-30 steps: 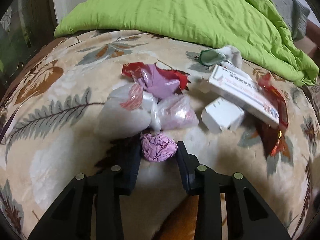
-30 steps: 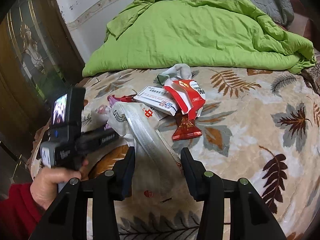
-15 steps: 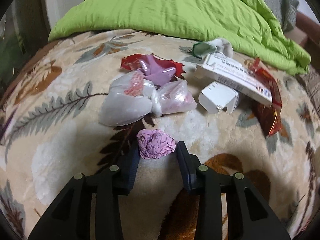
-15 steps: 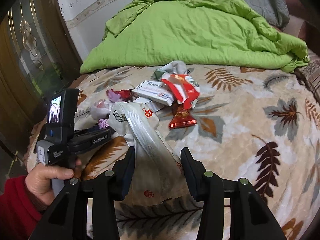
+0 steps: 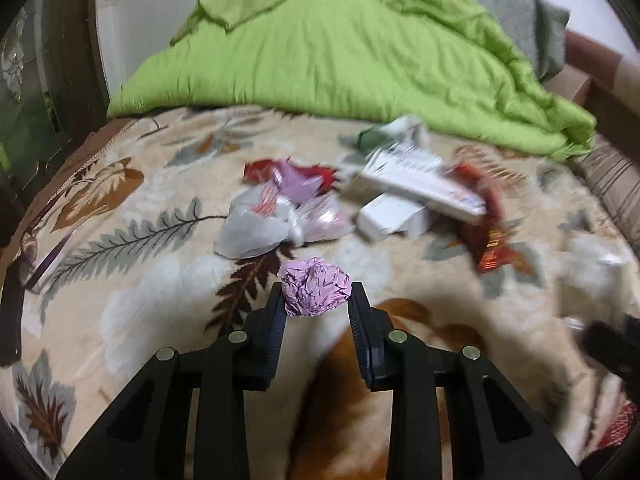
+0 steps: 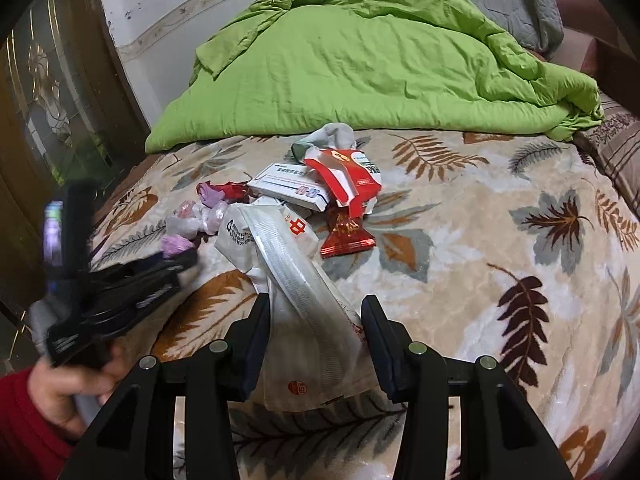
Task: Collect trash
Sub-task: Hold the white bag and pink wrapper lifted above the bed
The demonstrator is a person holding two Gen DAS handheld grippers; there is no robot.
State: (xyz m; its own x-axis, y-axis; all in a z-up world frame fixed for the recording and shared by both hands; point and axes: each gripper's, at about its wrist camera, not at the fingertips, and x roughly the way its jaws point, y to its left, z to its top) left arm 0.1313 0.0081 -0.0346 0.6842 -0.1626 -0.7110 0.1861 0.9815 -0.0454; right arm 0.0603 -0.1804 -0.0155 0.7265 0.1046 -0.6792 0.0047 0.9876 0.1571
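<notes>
1. Since a second ago my left gripper [image 5: 316, 300] has lifted the crumpled pink wrapper [image 5: 314, 292] off the leaf-print blanket [image 5: 132, 312] and drawn it back from the litter pile — its fingers have just been closing further, and they are clenched on the ball, which sits between the tips.
2. My right gripper [image 6: 316, 336] has kept its place, fingers grasping the white plastic bag [image 6: 296, 292], whose mouth end droops forward onto the blanket near the pile.
3. On the bed the rest waits: a knotted clear bag [image 5: 256, 228], a long white carton [image 5: 420, 184], a small white box [image 5: 390, 222] and a red foil wrapper [image 5: 486, 240], all touching or overlapping below the green quilt [image 5: 340, 60].
4. Handling, as I judge it: the pink ball is feather-light and springy, so a squeeze across its middle holds — but it could pop out if I ease off.
5. White plastic bag is limp and slick; I would grip near the rim to keep its mouth open.
</notes>
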